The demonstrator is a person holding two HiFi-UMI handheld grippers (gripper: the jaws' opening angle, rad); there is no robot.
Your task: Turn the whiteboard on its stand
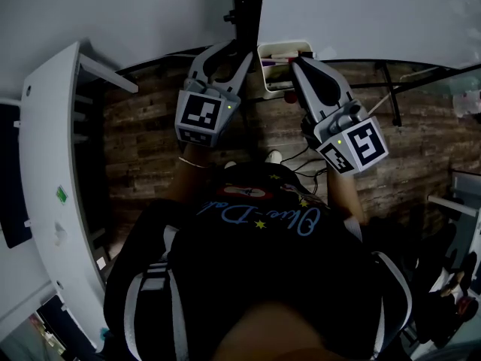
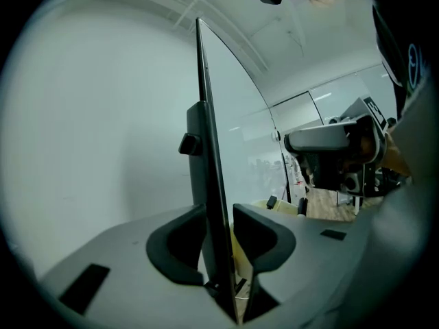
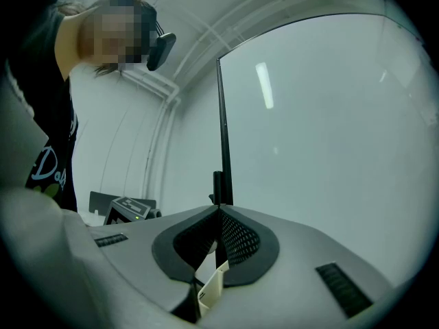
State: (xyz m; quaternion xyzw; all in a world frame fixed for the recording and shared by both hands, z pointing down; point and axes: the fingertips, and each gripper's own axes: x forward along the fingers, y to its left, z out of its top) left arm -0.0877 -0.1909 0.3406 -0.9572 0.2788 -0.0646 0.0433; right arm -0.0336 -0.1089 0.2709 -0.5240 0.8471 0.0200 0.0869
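The whiteboard (image 1: 361,13) stands on a black stand post (image 1: 240,10), with a cream pen tray (image 1: 282,51) below it. My left gripper (image 1: 233,51) straddles the board's thin dark edge (image 2: 206,115). In the left gripper view my left gripper (image 2: 219,252) has its left pad against the frame, while a slit shows beside the right pad. My right gripper (image 1: 297,62) sits just to the right, by the tray. In the right gripper view the pads of my right gripper (image 3: 219,232) meet on the board's black side edge (image 3: 223,129). The white face (image 3: 329,129) spreads to the right.
A white shelf unit (image 1: 52,164) stands at the left on the wood-plank floor (image 1: 150,141). Thin black stand bars (image 1: 394,96) and cables (image 1: 301,160) lie on the right. The person's dark shirt fills the lower middle of the head view.
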